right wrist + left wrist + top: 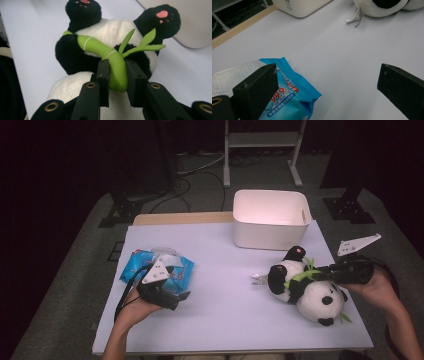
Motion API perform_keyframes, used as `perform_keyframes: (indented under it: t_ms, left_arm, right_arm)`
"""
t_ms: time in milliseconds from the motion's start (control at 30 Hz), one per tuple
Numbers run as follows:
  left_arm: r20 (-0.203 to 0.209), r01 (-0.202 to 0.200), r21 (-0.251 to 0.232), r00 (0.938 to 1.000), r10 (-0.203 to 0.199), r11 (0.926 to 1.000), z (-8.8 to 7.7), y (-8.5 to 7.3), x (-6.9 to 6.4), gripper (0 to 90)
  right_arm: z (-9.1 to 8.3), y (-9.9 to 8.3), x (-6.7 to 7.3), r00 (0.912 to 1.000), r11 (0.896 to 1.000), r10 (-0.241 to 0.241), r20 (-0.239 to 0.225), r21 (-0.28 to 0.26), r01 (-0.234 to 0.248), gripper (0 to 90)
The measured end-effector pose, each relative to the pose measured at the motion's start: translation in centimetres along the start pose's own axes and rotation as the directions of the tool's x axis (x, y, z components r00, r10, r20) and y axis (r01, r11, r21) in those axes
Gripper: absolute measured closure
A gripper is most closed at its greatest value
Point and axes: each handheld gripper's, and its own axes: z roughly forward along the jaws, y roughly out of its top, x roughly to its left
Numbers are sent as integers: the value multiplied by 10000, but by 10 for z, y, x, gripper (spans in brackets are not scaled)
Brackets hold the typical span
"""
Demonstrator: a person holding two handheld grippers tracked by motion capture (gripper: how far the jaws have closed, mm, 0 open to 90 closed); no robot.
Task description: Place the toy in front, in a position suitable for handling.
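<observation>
Clamping the green bamboo stalk [117, 67] of the plush panda [305, 287], the right gripper [117, 75] had its two black jaws pressed against either side of the stalk. The panda lay on its back on the right part of the pale table [225, 285], just in front of the white bin [270, 220] and apart from it, its feet with pink pads toward the bin. The left gripper [327, 82] stood released, jaws wide with nothing between them, held low at the left side of the table over the edge of a blue wipes packet [157, 267], well apart from the panda.
</observation>
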Motion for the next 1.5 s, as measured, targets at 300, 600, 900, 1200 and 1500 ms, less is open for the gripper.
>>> perform_keyframes:
  t_ms: [300,600,900,1200,1500]
  left_arm:
    - [-33,45,-19,10000,-45,10000,-1,0,-1,27]
    - [-33,59,-30,10000,-60,10000,-1,-1,0,27]
    - [-51,141,-27,9999,-141,9999,-3,-1,2,27]
    - [-120,161,-142,9998,-163,9998,-6,-2,3,27]
    - [-118,227,-104,9997,-229,9997,-6,-3,4,27]
  right_arm:
    - [-3,13,0,9963,9987,-486,-705,125,496,764]
    - [2,45,6,9800,9911,-1268,-1533,198,1314,768]
    - [22,82,16,9508,9757,-2094,-2284,154,2186,768]
    - [59,133,41,8884,9483,-3022,-3456,-144,3170,767]
    - [100,145,60,8408,9377,-3142,-4409,-59,3474,762]
